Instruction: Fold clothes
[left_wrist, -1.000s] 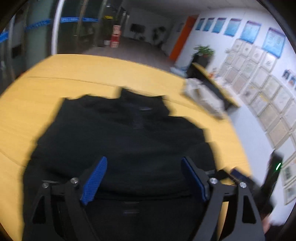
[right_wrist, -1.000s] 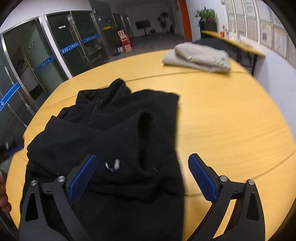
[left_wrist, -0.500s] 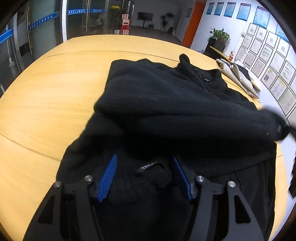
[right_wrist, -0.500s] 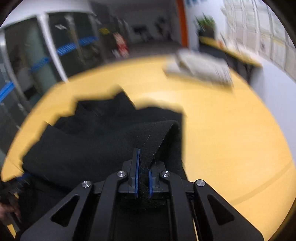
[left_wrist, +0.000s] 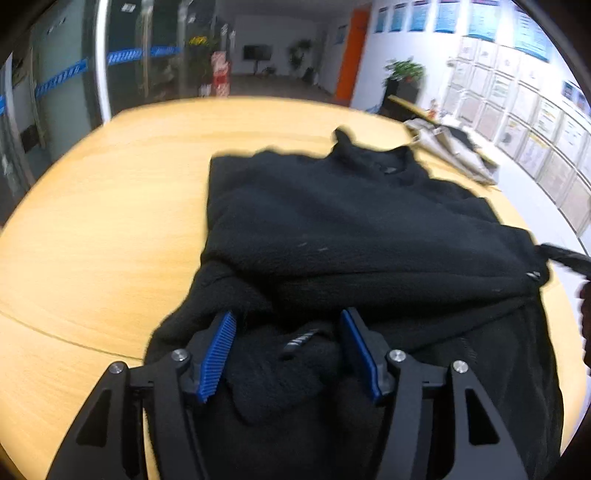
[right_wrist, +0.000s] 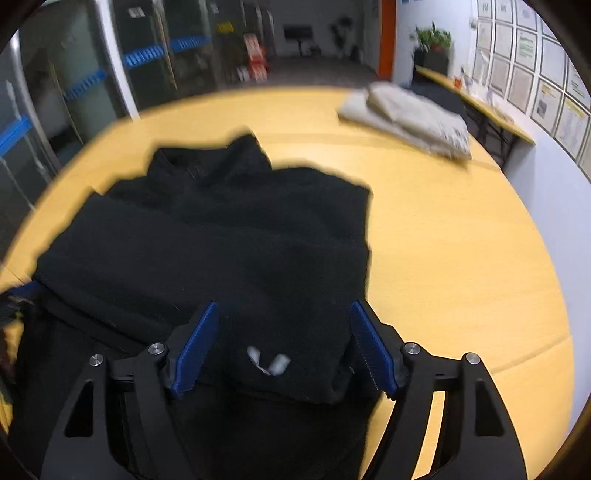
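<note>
Since half a second ago, the right gripper (right_wrist: 284, 343) has gone from clenched on the fleece fold to released, its blue pads spread either side of the cloth. The left gripper (left_wrist: 286, 350) is likewise released (pads spread around a bunched cuff with a small label, not pinching it). The black fleece jacket (left_wrist: 351, 236) lies on the yellow table (left_wrist: 110, 229), collar at the far end, one part folded across the body. Folded beige clothes (right_wrist: 410, 110) rest far right.
</note>
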